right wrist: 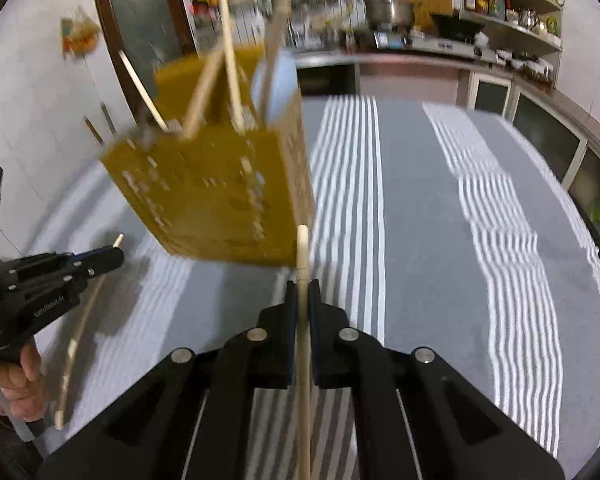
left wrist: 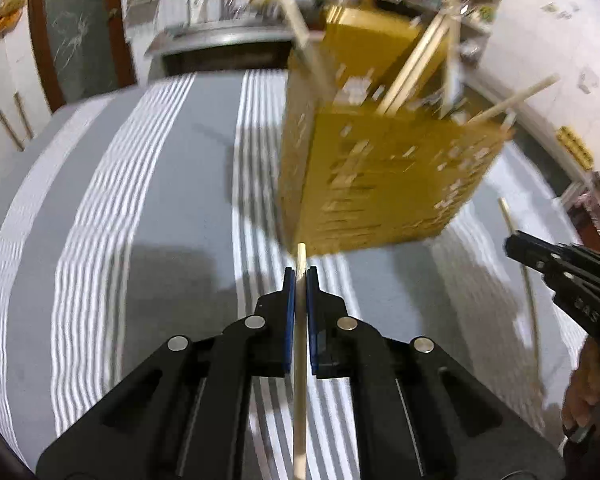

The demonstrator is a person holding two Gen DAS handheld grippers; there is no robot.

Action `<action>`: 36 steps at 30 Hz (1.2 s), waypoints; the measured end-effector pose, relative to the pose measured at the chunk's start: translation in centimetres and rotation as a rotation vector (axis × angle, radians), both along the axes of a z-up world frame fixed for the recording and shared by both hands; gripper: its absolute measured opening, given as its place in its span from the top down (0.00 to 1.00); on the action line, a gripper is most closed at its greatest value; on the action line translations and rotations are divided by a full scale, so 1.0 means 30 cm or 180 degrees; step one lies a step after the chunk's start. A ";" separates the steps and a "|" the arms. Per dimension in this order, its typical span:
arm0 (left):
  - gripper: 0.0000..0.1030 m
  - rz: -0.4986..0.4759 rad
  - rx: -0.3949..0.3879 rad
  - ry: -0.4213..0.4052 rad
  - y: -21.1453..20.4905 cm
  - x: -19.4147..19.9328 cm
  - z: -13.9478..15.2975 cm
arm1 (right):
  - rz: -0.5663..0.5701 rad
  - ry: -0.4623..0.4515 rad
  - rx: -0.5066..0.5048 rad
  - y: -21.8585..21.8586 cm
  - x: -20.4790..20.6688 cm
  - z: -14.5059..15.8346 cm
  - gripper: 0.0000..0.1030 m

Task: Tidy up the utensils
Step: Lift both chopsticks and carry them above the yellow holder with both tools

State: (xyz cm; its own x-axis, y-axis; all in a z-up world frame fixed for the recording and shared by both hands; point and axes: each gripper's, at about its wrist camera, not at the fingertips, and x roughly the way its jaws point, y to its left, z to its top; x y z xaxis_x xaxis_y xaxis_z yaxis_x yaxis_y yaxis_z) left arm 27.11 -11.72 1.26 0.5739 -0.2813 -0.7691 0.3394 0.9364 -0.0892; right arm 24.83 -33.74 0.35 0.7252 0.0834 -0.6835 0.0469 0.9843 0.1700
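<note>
A yellow perforated utensil holder (left wrist: 380, 172) stands on the striped cloth and holds several wooden sticks and a utensil; it also shows in the right wrist view (right wrist: 216, 192). My left gripper (left wrist: 300, 276) is shut on a wooden chopstick (left wrist: 300, 360), just in front of the holder's base. My right gripper (right wrist: 302, 288) is shut on another wooden chopstick (right wrist: 303, 360), near the holder's right corner. Each gripper shows in the other's view: the right one (left wrist: 512, 244) and the left one (right wrist: 114, 254), each with its stick (left wrist: 530, 304) (right wrist: 76, 340). Both views are motion-blurred.
A grey and white striped cloth (right wrist: 440, 240) covers the table. Behind it run a kitchen counter (right wrist: 420, 56) with pots and shelves of jars (right wrist: 508, 8), and a dark door (left wrist: 80, 28) at the left.
</note>
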 end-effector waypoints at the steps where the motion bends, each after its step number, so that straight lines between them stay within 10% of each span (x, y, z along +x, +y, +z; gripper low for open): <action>1: 0.96 -0.0014 0.0000 -0.0115 0.004 -0.025 0.035 | -0.0019 -0.0091 0.0032 -0.007 -0.017 0.024 0.94; 25: 0.96 -0.0070 -0.0309 -0.0979 0.094 -0.252 0.353 | -0.0031 -0.1143 -0.0057 0.012 -0.293 0.290 0.94; 36: 0.96 -0.0070 -0.0493 -0.1635 0.092 -0.256 0.659 | 0.0083 -0.1624 -0.0205 0.037 -0.348 0.555 0.94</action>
State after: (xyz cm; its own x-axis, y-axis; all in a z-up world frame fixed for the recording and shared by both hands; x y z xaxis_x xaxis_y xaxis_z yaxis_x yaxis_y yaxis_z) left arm 19.43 -8.97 21.03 0.8581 -0.3854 -0.3393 0.3950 0.9177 -0.0431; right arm 14.38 -32.63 16.98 0.9660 0.0755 -0.2473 -0.0510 0.9933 0.1039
